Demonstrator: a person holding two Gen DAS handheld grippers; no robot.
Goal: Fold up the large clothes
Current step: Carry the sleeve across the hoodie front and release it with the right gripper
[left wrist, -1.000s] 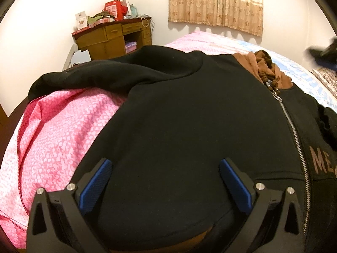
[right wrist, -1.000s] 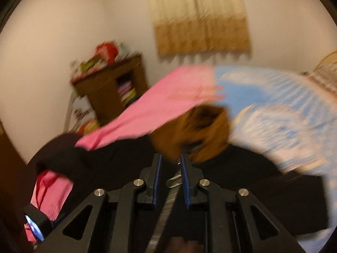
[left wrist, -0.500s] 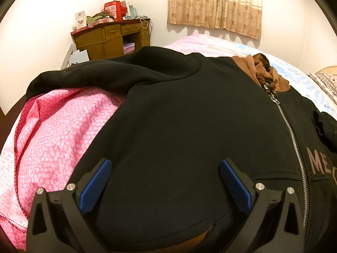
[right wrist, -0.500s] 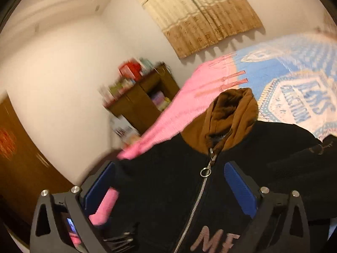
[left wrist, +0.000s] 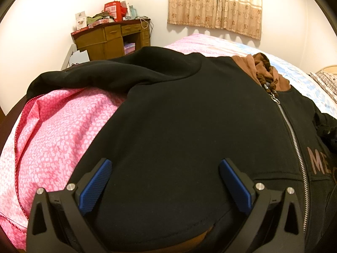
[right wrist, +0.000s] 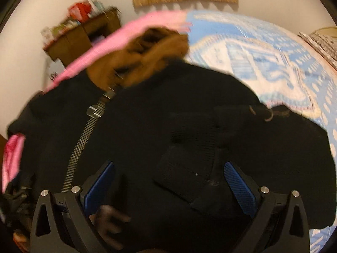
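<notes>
A black zip-up hoodie (left wrist: 189,116) with a brown hood (left wrist: 263,71) lies spread front-up on the bed, its silver zipper (left wrist: 290,130) running down the right. My left gripper (left wrist: 164,181) is open just over the hoodie's bottom hem, holding nothing. In the right wrist view the same hoodie (right wrist: 147,137) fills the frame, its brown hood (right wrist: 147,50) at the top and a sleeve cuff (right wrist: 185,175) folded in over the body. My right gripper (right wrist: 168,181) is open above that cuff and empty. The view is blurred.
The bed has a pink quilt (left wrist: 52,137) on the left and a blue-and-white patterned cover (right wrist: 263,59) on the right. A cluttered wooden desk (left wrist: 111,38) stands in the far corner by the wall. A beige curtain (left wrist: 214,6) hangs behind.
My right gripper was shut at the zipper, opened, and has swung down and right over the folded sleeve cuff. My left gripper has stayed open in place.
</notes>
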